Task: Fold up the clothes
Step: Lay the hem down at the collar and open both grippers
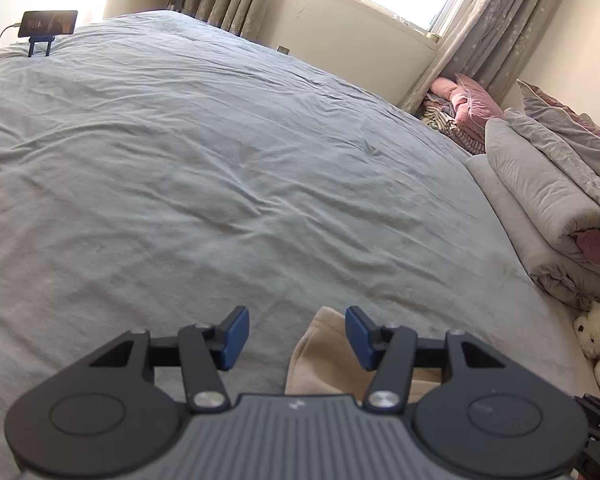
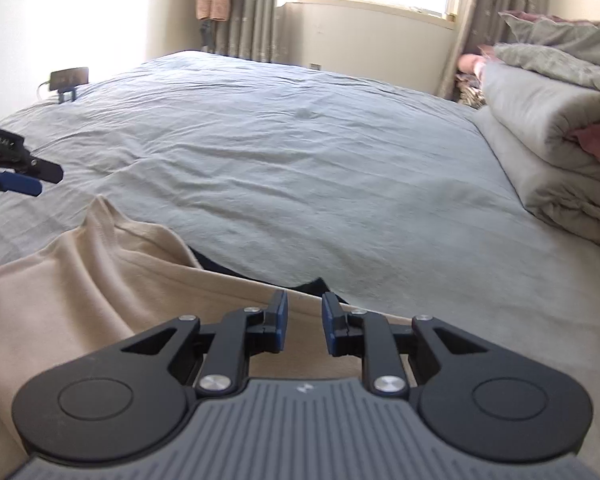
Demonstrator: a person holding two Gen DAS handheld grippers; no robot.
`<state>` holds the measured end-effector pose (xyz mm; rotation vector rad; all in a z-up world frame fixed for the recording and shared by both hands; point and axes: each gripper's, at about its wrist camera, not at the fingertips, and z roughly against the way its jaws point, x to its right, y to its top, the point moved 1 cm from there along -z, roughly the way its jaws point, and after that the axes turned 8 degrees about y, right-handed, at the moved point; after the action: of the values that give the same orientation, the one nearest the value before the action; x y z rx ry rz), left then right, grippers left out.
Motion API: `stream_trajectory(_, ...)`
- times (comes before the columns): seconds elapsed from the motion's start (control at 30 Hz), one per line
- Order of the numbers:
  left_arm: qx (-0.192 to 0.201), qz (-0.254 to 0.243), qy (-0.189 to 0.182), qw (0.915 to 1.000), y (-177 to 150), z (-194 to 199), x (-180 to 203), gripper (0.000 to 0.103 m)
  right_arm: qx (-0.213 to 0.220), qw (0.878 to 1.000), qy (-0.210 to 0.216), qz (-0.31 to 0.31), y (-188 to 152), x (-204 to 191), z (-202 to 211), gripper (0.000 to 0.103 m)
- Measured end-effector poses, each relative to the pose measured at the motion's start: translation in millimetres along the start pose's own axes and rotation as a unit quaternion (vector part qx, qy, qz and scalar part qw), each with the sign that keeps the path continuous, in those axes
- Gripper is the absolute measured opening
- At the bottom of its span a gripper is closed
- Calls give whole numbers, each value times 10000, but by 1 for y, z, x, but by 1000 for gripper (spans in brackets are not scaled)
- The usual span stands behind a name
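Observation:
A beige garment point(image 2: 100, 280) lies on the grey bed sheet point(image 2: 300, 160) at the near edge, with a dark piece of cloth point(image 2: 220, 266) showing under its far edge. My right gripper point(image 2: 304, 328) is open and empty just above the garment's far edge. My left gripper point(image 1: 296, 338) is open and empty; a corner of the beige garment point(image 1: 320, 356) lies under its right finger. The left gripper point(image 2: 24, 180) also shows at the left edge of the right wrist view, above the sheet beyond the garment's raised corner.
Folded grey quilts point(image 1: 548, 200) and pink pillows point(image 1: 468, 100) are stacked at the bed's right side. A white plush toy point(image 1: 596, 340) lies near them. A phone on a blue stand point(image 1: 46, 26) sits at the far left corner. Curtains and a window lie beyond.

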<state>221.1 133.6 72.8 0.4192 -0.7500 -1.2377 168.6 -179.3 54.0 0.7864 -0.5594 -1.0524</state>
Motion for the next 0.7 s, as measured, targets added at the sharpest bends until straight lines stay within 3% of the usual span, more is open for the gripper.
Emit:
stream_trajectory(0.1,-86,-12,51,9999,-21,25,-14,54,-9,9982,294,521,13,-28,-23,48)
stream_trajectory(0.2,-241,20,46,9997,-43,43,-24,55,-278,9953,487,794,16,-43,-54,49)
stream_trajectory(0.27,-331,86,43,9994,-56,48,-29,55,-565,9923,328,1051,12,-50,-72,36)
stream_trajectory(0.3,-375,120,42,9992,-62,50,-31,55,-562,9924,217,1069,11,-52,-75,15)
stream_trajectory(0.33,-420,153,41,9990,-68,53,-34,55,-513,9938,126,983,12,-52,-72,7)
stream_trajectory(0.5,-597,192,-59,9980,-91,60,-39,54,-23,9985,-180,520,32,-42,-59,7)
stream_trajectory(0.67,-589,72,20,9982,-93,57,-40,56,-618,9941,-416,794,17,-47,-90,9)
stream_trajectory(0.7,-591,53,49,9982,-94,56,-41,56,-508,9935,-523,877,15,-50,-88,17)
